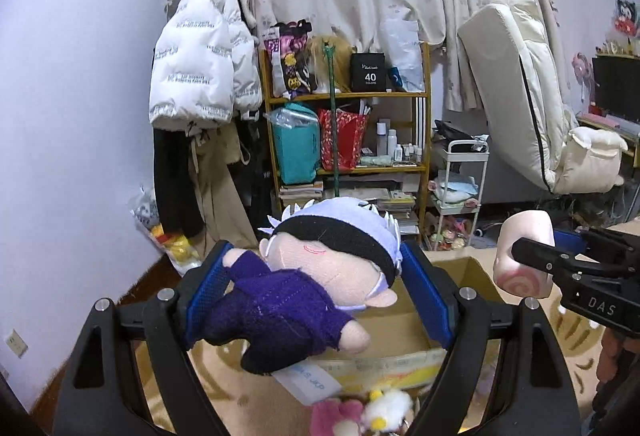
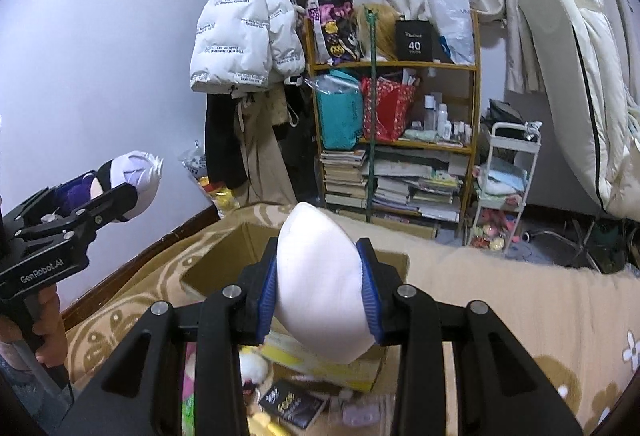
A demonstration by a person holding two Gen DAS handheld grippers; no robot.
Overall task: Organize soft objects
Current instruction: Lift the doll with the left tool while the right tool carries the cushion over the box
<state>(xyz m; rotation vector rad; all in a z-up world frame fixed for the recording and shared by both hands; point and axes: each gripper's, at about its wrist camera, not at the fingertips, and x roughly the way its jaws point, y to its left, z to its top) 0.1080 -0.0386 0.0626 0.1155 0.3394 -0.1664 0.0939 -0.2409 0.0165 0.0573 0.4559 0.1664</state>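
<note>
My left gripper (image 1: pixel 316 276) is shut on a plush doll (image 1: pixel 320 272) with pale lilac hair, a black blindfold and a purple suit, lying sideways between the blue pads above an open cardboard box (image 1: pixel 472 272). In the right wrist view that doll (image 2: pixel 132 180) shows at the far left. My right gripper (image 2: pixel 320 276) is shut on a pale pink soft toy (image 2: pixel 320 284), squeezed between the blue pads over the cardboard box (image 2: pixel 224 256). From the left wrist view this toy (image 1: pixel 524 256) has a pink swirl on its end and sits at the right.
The box rests on a beige patterned blanket (image 2: pixel 500 300). Small plush toys (image 1: pixel 372 412) and a black packet (image 2: pixel 292 406) lie in front of it. Behind stand a wooden shelf (image 1: pixel 344 96), a white cart (image 2: pixel 508 188), a hanging white jacket (image 1: pixel 200 56) and a leaning mattress (image 1: pixel 520 84).
</note>
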